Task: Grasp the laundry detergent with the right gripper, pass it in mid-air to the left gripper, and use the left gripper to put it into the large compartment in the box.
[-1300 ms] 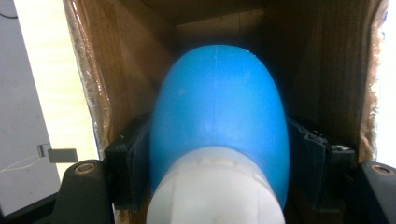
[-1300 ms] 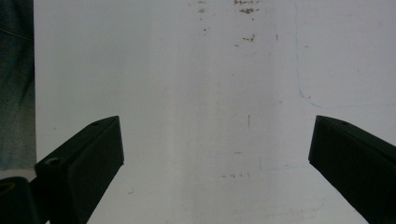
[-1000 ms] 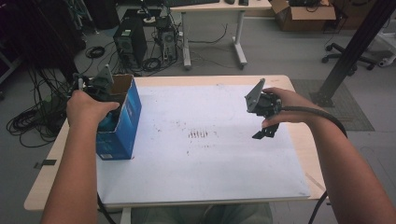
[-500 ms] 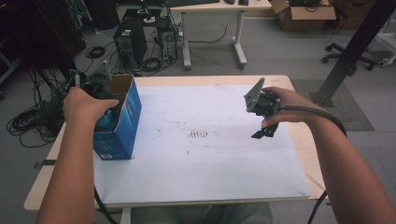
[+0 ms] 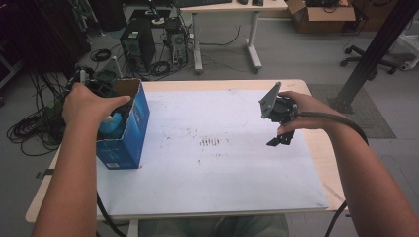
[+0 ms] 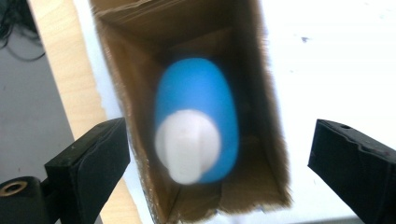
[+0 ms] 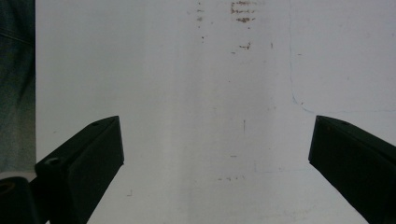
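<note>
A blue cardboard box point(image 5: 129, 140) stands open-topped at the left of the white sheet point(image 5: 212, 168). Inside it is a blue bottle point(image 6: 196, 112) with a white cap point(image 6: 187, 144); its top shows under my hand point(image 5: 112, 127). My left gripper point(image 6: 219, 135) hangs over the box mouth, largely covered by the hand point(image 5: 89, 103). Its jaws have just been opening and now stand wide on either side of the box point(image 6: 130, 93), touching nothing. My right gripper point(image 5: 279, 140) hovers open above the right of the sheet point(image 7: 215, 135), nothing between its jaws.
The wooden table edge point(image 5: 323, 148) borders the sheet on the right. Beyond the table, on the floor, are computer towers point(image 5: 133, 42), cables point(image 5: 29, 128), a white desk point(image 5: 227, 29), a cardboard box point(image 5: 321, 10) and a black slanted post point(image 5: 370, 54).
My left hand has lifted a little above the box. The right hand and its gripper have kept still.
</note>
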`<state>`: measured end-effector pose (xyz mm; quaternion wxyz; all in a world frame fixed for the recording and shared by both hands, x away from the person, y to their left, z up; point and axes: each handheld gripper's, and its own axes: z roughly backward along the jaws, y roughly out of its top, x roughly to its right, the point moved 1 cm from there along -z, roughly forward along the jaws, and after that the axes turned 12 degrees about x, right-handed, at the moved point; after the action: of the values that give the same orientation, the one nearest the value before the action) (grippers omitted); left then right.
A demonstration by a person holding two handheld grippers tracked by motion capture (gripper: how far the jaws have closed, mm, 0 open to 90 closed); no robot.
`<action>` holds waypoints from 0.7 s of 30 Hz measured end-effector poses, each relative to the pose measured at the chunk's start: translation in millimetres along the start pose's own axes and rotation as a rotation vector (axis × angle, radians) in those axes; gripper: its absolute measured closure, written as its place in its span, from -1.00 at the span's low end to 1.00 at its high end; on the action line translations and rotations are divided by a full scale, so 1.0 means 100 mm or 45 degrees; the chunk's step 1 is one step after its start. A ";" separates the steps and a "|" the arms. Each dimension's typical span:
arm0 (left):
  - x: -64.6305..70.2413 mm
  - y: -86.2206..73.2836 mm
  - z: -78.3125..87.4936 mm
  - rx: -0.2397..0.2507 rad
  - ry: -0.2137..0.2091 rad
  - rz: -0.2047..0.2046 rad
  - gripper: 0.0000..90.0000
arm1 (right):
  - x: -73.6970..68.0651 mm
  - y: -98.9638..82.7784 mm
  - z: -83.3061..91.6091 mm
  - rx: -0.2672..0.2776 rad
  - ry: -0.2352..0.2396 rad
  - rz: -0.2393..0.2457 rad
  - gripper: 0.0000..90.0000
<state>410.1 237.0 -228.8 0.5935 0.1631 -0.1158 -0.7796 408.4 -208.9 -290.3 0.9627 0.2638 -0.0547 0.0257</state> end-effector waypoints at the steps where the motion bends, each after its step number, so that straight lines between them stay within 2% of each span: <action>1: 0.01 0.01 0.02 0.004 -0.012 -0.011 -0.89 | 0.00 0.00 0.00 0.000 0.000 0.001 -0.93; 4: 0.07 0.04 0.08 0.007 -0.058 -0.076 -0.90 | 0.00 -0.01 0.01 0.001 -0.001 -0.003 -0.93; 7: 0.12 0.06 0.11 -0.004 -0.059 -0.133 -0.88 | -0.01 -0.03 0.02 0.000 -0.006 -0.009 -0.93; 10: 0.19 0.08 0.13 0.007 -0.074 -0.221 -0.86 | -0.01 -0.04 0.03 -0.002 -0.008 -0.008 -0.93; 16: 0.34 0.14 0.18 0.045 -0.156 -0.325 -0.85 | -0.02 -0.06 0.04 -0.006 -0.007 -0.014 -0.93; 18: 0.40 0.18 0.21 0.057 -0.187 -0.383 -0.89 | -0.01 -0.06 0.04 -0.007 -0.009 -0.014 -0.93; 21: 0.49 0.23 0.24 0.041 -0.184 -0.430 -0.89 | -0.01 -0.07 0.05 -0.007 -0.010 -0.014 -0.93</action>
<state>409.6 183.7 -204.0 0.4417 0.1334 -0.1416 -0.8758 407.2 -217.2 -289.3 0.9633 0.2614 -0.0569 0.0192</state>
